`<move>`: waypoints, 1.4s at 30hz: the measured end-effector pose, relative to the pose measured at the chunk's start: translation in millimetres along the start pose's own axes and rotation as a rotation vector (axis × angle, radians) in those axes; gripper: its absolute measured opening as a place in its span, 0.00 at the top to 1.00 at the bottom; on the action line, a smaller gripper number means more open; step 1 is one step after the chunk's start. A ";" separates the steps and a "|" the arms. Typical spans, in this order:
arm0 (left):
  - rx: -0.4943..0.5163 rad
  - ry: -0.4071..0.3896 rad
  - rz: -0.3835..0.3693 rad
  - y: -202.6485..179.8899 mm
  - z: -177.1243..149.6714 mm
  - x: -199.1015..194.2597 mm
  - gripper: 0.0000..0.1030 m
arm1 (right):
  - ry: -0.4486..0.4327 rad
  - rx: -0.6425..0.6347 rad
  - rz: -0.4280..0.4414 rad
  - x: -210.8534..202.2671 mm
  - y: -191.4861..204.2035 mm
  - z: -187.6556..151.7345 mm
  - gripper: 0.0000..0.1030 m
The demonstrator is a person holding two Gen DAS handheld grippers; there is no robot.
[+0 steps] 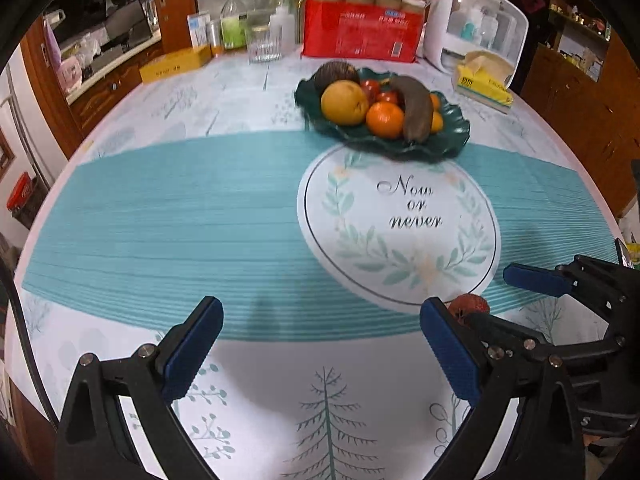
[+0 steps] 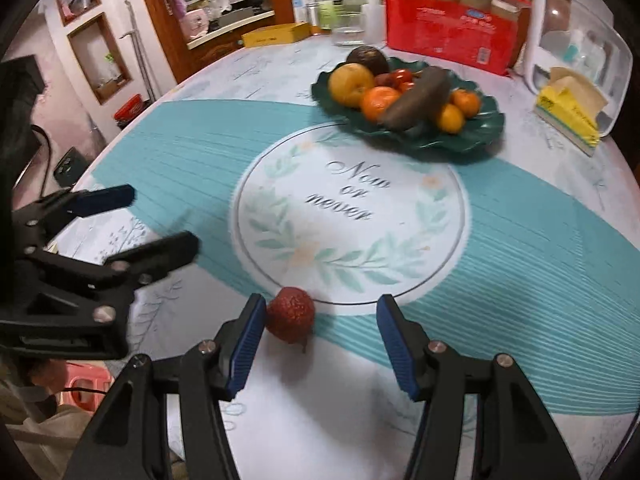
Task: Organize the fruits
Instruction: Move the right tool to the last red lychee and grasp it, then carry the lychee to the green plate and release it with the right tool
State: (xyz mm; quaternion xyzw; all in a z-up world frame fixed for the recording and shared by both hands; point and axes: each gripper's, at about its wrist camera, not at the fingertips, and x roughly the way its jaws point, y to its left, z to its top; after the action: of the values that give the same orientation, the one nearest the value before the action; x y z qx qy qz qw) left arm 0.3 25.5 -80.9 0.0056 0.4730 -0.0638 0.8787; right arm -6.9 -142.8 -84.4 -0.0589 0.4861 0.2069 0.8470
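Observation:
A red, bumpy lychee (image 2: 290,318) lies on the tablecloth between the fingers of my right gripper (image 2: 322,336). It rests close against the left pad (image 2: 246,344), with a wide gap to the other pad, so this gripper is open. In the left wrist view the lychee (image 1: 470,306) peeks out behind my left gripper's finger, beside the right gripper (image 1: 486,292). My left gripper (image 1: 320,344) stands wide open over bare cloth with nothing in it; it also shows as the left gripper (image 2: 162,220). A dark green plate (image 1: 452,140) (image 2: 484,132) farther back holds oranges, a yellow fruit, a dark banana and small red fruits.
Along the table's far side stand a red carton of jars (image 1: 360,32), a white lidded container (image 1: 472,28), a yellow tissue pack (image 1: 484,84), a glass (image 1: 264,46), bottles and a yellow box (image 1: 176,64). A round "Now or never" print (image 1: 400,224) lies before the plate.

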 end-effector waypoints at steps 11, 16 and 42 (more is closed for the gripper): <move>-0.015 0.023 -0.002 2.6 -2.7 8.2 0.04 | 0.045 -0.056 0.031 16.8 15.7 -2.4 0.69; -0.008 0.013 0.006 1.3 -2.0 8.0 0.04 | 0.029 -0.047 0.033 14.4 15.1 -4.1 0.70; 0.018 -0.132 0.050 -2.1 106.2 -15.5 0.02 | -0.154 0.041 -0.057 -38.2 -49.2 97.4 0.70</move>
State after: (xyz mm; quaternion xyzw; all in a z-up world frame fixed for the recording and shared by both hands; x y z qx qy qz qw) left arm 79.8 17.7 -9.2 0.0211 0.4131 -0.0464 0.9093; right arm 74.1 -169.3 -6.3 -0.0392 0.4220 0.1768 0.8883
